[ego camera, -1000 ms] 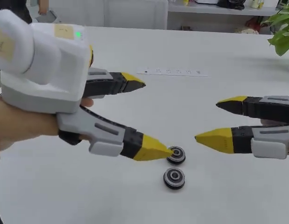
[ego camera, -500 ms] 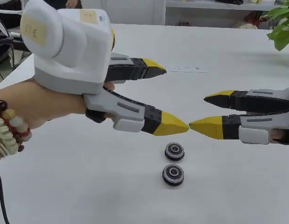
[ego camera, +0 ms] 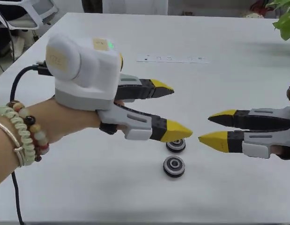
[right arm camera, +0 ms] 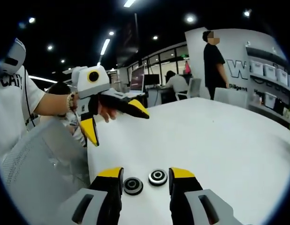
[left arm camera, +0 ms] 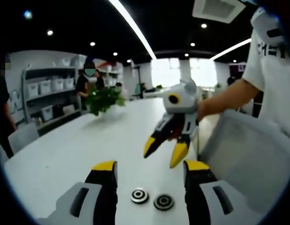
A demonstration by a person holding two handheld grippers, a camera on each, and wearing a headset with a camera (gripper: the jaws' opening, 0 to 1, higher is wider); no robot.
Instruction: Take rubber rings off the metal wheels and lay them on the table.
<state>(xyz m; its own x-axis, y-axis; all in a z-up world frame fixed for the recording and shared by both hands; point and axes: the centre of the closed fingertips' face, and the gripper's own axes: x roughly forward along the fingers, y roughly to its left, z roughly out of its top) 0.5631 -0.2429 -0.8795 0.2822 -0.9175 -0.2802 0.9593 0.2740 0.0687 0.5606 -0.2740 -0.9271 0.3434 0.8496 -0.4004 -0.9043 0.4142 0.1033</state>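
Observation:
Two small metal wheels with black rubber rings lie flat on the white table (ego camera: pixel 88 187), a far wheel (ego camera: pixel 176 146) and a near wheel (ego camera: pixel 174 166). My left gripper (ego camera: pixel 175 110) hovers open over them; its lower yellow fingertip (ego camera: pixel 180 131) covers the top edge of the far wheel. My right gripper (ego camera: pixel 205 127) is open and empty, just right of the wheels and pointing left. In the left gripper view both wheels (left arm camera: pixel 139 196) (left arm camera: pixel 163 202) lie between my open jaws, with the right gripper (left arm camera: pixel 163 153) beyond. In the right gripper view the wheels (right arm camera: pixel 133 185) (right arm camera: pixel 158 176) sit between my jaws, and the left gripper (right arm camera: pixel 117 125) hangs above.
A flat white strip with markings (ego camera: pixel 173 59) lies on the table farther back. A black cable (ego camera: pixel 18 84) runs off the left edge from the left gripper. A plant (ego camera: pixel 286 18) stands at the far right corner. People (right arm camera: pixel 215 61) stand in the background.
The left gripper's lower tip lifted away from the far wheel, then came back down close over it. The right gripper stayed open at the right. The head camera shifted; the wheels did not move.

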